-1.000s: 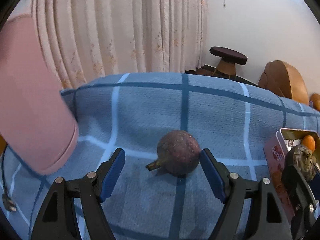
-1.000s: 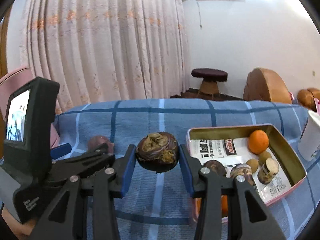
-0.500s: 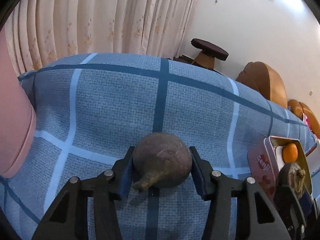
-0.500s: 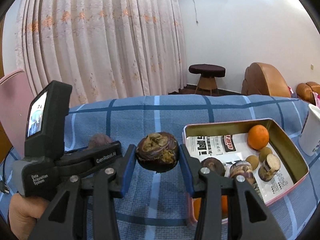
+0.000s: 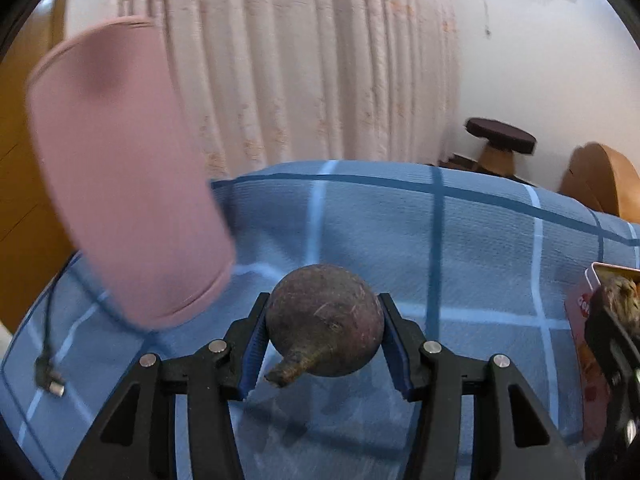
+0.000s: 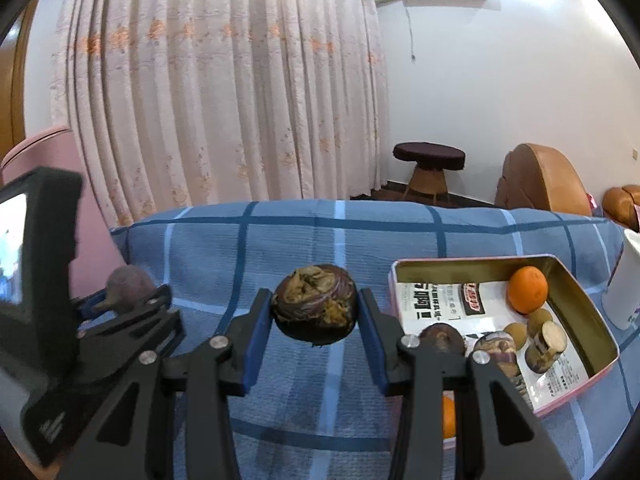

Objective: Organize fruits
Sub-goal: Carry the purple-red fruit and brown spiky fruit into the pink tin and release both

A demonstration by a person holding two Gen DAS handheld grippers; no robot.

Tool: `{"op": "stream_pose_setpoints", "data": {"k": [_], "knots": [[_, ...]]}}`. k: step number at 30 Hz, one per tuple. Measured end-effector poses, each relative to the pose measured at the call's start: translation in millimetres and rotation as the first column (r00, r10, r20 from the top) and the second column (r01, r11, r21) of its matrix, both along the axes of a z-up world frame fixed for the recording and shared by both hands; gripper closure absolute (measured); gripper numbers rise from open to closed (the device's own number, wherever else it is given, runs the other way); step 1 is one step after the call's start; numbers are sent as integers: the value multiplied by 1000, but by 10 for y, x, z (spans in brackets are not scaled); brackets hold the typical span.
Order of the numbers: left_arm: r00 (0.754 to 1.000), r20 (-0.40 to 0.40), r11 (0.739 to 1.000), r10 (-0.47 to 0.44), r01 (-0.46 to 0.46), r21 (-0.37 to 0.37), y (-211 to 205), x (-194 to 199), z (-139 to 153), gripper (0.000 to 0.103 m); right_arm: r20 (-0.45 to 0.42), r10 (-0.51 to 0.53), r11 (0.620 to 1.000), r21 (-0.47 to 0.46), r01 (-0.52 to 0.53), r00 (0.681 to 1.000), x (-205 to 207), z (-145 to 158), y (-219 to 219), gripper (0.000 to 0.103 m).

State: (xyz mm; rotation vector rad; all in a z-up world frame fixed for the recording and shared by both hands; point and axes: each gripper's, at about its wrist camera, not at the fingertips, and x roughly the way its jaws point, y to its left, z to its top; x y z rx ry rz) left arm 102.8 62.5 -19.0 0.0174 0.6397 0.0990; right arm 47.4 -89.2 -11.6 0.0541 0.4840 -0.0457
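My left gripper point(image 5: 323, 344) is shut on a round purple-brown fruit with a stem point(image 5: 324, 318) and holds it above the blue checked cloth point(image 5: 400, 220). The same fruit point(image 6: 128, 282) and left gripper show at the left of the right wrist view. My right gripper point(image 6: 316, 314) is shut on a dark fruit with a dried brown top point(image 6: 315, 304), held above the cloth left of a pink tin point(image 6: 588, 300). The tin holds an orange point(image 6: 527, 289), several small brown fruits and printed paper.
A pink padded chair back point(image 5: 120, 168) stands close on the left. A cable with a plug point(image 5: 50, 376) lies at the cloth's left edge. A white cup point(image 6: 624, 280) stands right of the tin. Another orange point(image 6: 448, 416) shows under my right finger.
My left gripper closed on the purple-brown fruit and lifted it off the cloth, swinging left. My right gripper kept its fruit and stayed nearly still.
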Motion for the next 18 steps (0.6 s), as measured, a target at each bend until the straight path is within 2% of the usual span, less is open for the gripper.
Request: {"op": "stream_pose_setpoints", "data": {"k": [8, 18], "knots": [[998, 38, 999, 43, -43, -3, 118, -464, -43, 50, 21, 10, 1000, -25, -9, 1000, -221, -19, 61, 57], [996, 84, 1000, 12, -14, 20, -42, -655, -46, 50, 42, 1, 999, -52, 1, 999, -537, 5, -46, 58]]}}
